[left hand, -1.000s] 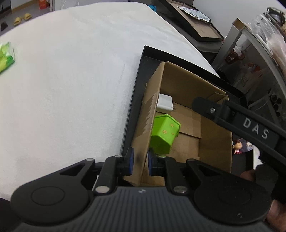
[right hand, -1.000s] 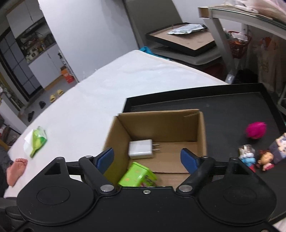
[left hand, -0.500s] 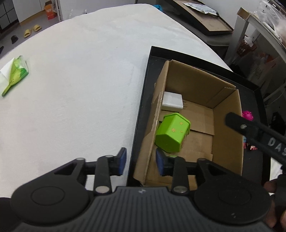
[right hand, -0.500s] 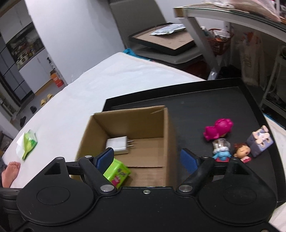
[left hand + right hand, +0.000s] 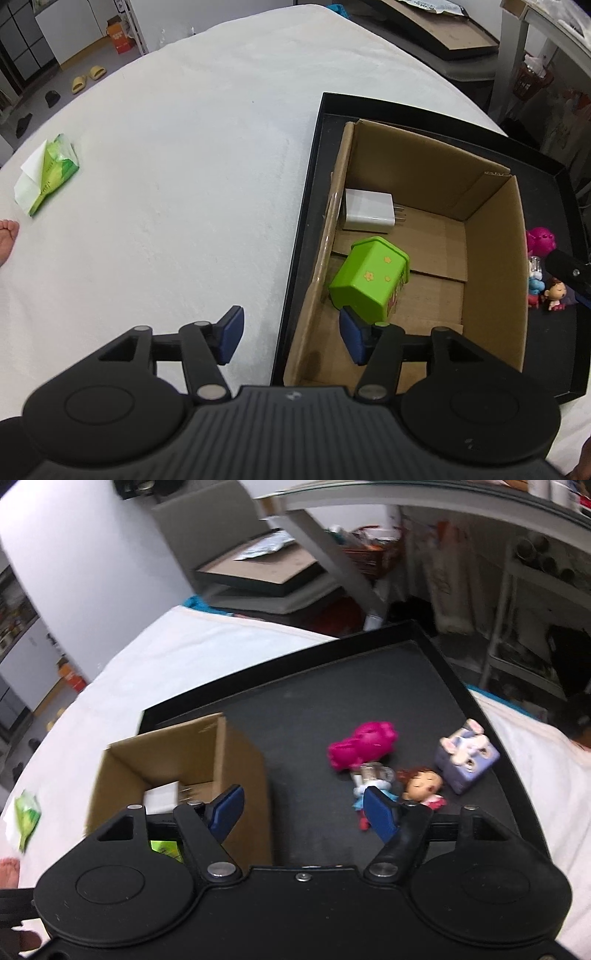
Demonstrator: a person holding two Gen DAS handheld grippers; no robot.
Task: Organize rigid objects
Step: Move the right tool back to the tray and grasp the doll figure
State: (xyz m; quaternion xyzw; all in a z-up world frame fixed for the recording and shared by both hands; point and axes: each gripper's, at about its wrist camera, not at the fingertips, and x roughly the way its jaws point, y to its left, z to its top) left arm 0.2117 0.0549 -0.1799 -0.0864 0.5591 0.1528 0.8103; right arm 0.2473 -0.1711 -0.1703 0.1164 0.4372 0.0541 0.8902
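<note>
White cloth covered the table [image 5: 166, 147], and on its right side sat one black tray [image 5: 306, 206] holding one open cardboard box [image 5: 495, 258]. Two things lay inside the box: a white charger [image 5: 365, 214] flat against the left wall, prongs pointing right, and a green toy house [image 5: 369, 280] tipped on its side, its long axis running from near-left to far-right with the roof toward the far right. Four small toys stood on the tray right of the box: a pink figure [image 5: 364, 747], a blue-bodied figure [image 5: 371, 779], a red-haired doll [image 5: 423, 786] and a lavender block with a rabbit face [image 5: 467, 760]. My left gripper [image 5: 291, 334] hung spread wide over the box's near-left wall, holding nothing. My right gripper [image 5: 304, 812] was spread too, empty, above the tray between box and toys. One green packet [image 5: 48, 173] lay far left.
</note>
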